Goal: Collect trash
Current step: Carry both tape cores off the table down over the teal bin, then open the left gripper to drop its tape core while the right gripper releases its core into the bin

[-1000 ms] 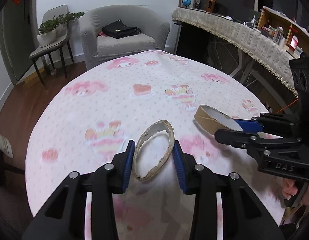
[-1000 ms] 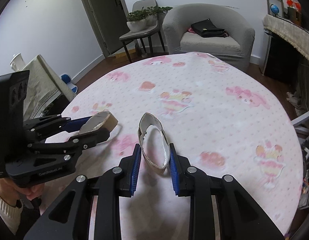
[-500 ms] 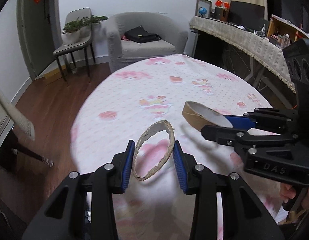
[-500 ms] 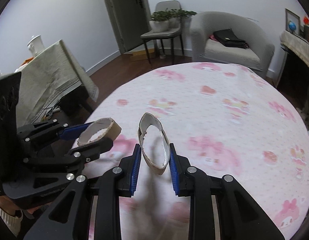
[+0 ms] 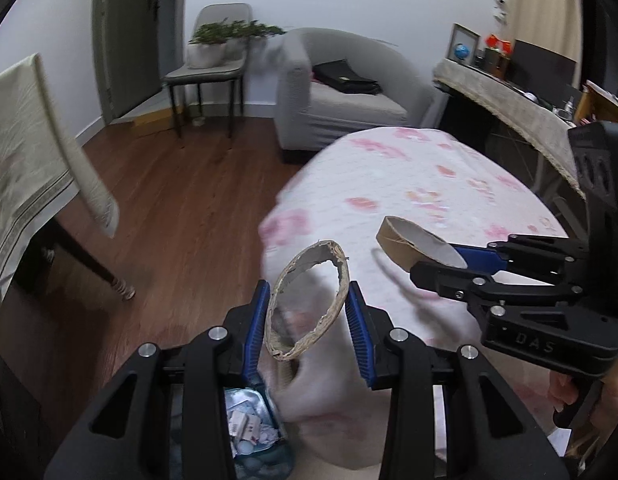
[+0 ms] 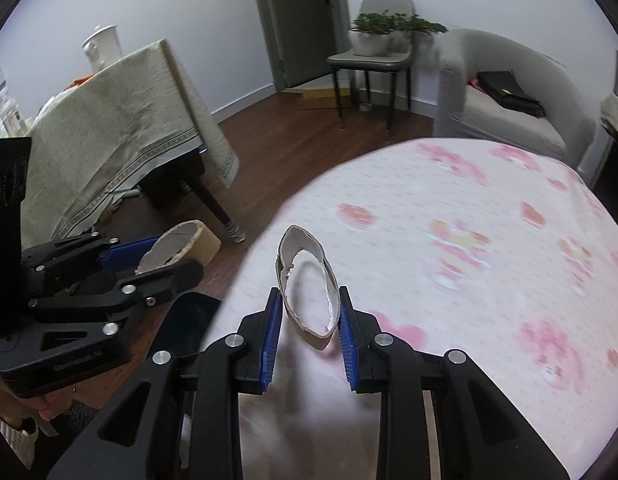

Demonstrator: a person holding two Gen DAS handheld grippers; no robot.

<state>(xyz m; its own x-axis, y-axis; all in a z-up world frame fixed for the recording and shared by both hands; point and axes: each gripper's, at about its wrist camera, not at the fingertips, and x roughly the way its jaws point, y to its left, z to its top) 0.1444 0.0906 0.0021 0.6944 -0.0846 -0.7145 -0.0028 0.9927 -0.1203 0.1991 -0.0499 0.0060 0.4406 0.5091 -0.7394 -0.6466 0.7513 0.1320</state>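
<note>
Both grippers, left (image 5: 307,320) and right (image 6: 306,336), swung floorward, each pinching 1 of 2 cardboard rings (image 5: 309,300).

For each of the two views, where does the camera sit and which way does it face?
Left wrist: on the left gripper, looking along its fingers past its cardboard ring to floor, bin and table; the right gripper shows at right.
Right wrist: on the right gripper, facing the table past its own ring; the left gripper shows at left.
Shared: both rings, table, armchair.
</note>
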